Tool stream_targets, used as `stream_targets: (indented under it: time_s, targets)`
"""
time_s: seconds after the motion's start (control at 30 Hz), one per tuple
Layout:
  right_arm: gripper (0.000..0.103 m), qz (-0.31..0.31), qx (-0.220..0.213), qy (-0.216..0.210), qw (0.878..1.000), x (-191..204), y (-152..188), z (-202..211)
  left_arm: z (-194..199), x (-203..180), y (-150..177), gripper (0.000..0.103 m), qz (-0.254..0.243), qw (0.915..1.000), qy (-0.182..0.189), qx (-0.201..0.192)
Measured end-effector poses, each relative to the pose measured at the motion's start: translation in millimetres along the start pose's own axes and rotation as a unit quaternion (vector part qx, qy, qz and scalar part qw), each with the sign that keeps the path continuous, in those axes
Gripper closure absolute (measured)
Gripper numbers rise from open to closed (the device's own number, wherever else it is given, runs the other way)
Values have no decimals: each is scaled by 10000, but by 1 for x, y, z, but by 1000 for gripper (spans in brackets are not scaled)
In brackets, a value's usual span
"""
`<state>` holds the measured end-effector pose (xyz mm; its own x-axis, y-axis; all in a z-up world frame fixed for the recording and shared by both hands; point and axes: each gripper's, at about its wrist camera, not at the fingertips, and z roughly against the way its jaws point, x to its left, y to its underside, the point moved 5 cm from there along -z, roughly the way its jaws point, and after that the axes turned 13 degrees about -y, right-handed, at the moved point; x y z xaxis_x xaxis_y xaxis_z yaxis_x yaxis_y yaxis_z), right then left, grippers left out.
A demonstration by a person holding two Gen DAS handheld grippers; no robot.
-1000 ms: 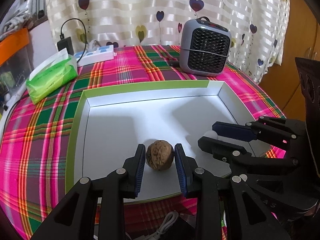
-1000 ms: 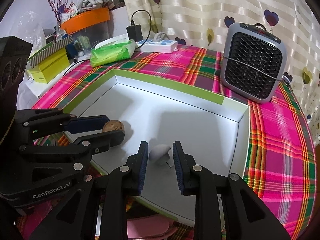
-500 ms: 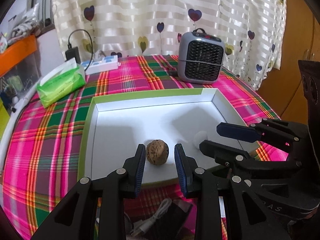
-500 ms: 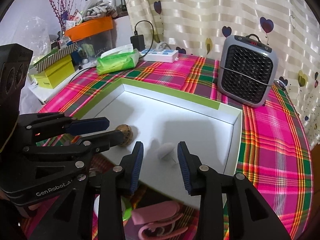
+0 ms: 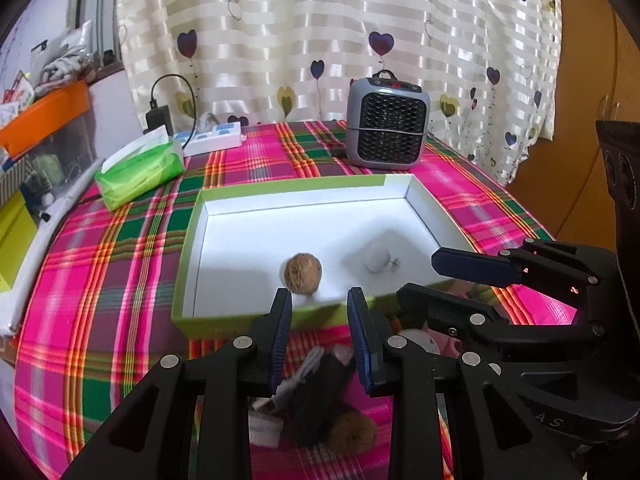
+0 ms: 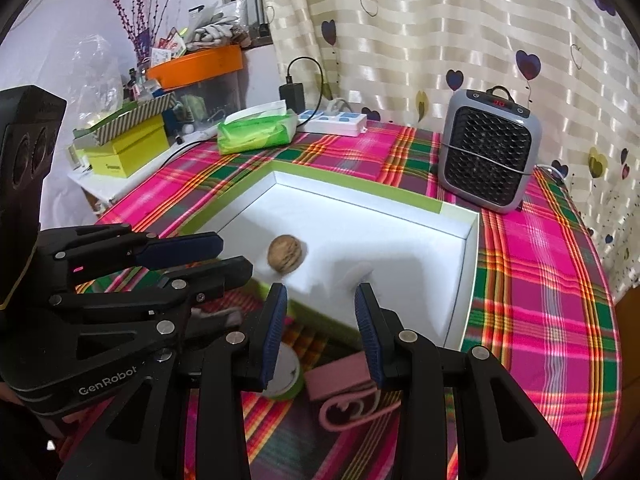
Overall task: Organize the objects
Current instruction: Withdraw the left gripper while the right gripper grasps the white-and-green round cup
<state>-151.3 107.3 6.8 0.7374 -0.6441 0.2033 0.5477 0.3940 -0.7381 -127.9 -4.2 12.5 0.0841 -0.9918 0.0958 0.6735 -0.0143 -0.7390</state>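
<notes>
A brown walnut (image 5: 303,273) and a small white object (image 5: 376,258) lie inside the white tray with a green rim (image 5: 304,186). The walnut also shows in the right wrist view (image 6: 284,253), inside the same tray (image 6: 471,264). My left gripper (image 5: 319,320) is open and empty, raised above the tray's near edge. My right gripper (image 6: 321,320) is open and empty, also above the near edge. Below the grippers lie a second walnut (image 5: 354,434), a black block with a white cable (image 5: 320,384), a pink strap (image 6: 348,394) and a green-rimmed roll (image 6: 285,376).
A grey fan heater (image 5: 386,122) stands behind the tray. A green tissue pack (image 5: 140,170) and a white power strip (image 5: 214,140) lie at the back left. Yellow boxes and an orange bin (image 6: 196,66) crowd a shelf to the left.
Both grippers have pulled back and up from the tray, leaving the walnut and the white object inside. The right jaws have opened wider. Loose items in front of the tray came into view.
</notes>
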Motion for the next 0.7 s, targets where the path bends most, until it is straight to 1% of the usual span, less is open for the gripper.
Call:
stream_targets:
  time_s: [0.4, 0.7]
  targets:
    - [66, 65, -43, -61, 10000, 17, 14, 13, 21, -1, 15, 78, -17, 10000, -28, -87]
    - [66, 112, -32, -143, 9998, 25, 21, 17, 28, -2, 23, 78, -23, 10000, -13, -70]
